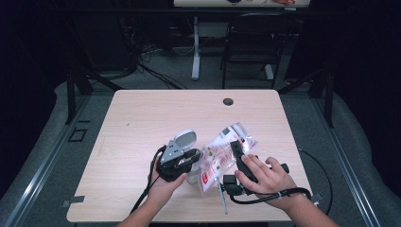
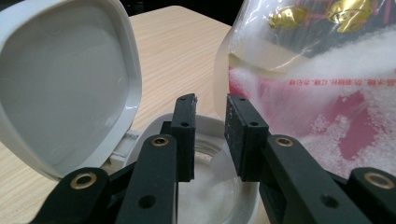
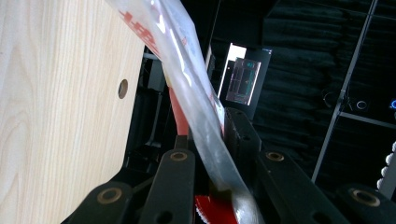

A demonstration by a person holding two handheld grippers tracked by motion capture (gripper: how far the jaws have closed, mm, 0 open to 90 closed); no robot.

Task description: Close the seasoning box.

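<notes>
One wooden table [image 1: 142,123], pale, bearing everything; near edge cut off at the bottom of the high view, small dark hole [image 1: 228,101] near its far edge. Beyond it, dark floor, cables and a black chair [image 1: 250,45], hard to make out in the gloom.

Next in size, clear plastic bag [image 1: 222,153] with red print, held tilted above the table between the two grippers, upper end toward the far right, lower end down by the jar. Seen in the left gripper view as bag [image 2: 317,93], holding white grains heaped along its lower side; print too small and blurred to read. Lower corner hidden behind the left gripper in the high view.

Right gripper [image 1: 235,147], clamped on the bag: in the right gripper view a flattened strip of the bag [image 3: 196,102] pinched between the two black jaws; gripper body largely covered by the right hand [image 1: 265,177].

Left gripper [image 1: 182,158], gripped around the rim of the small jar [image 2: 205,186], one jaw inside the mouth, the other outside against the wall; squeeze itself not clear, jaws standing partly apart. Jar mostly hidden under that gripper in the high view, standing on the table just left of the bag. White grains visible inside.

Hinged white lid [image 2: 65,84] of the jar, flipped up and open, top cut off.
</notes>
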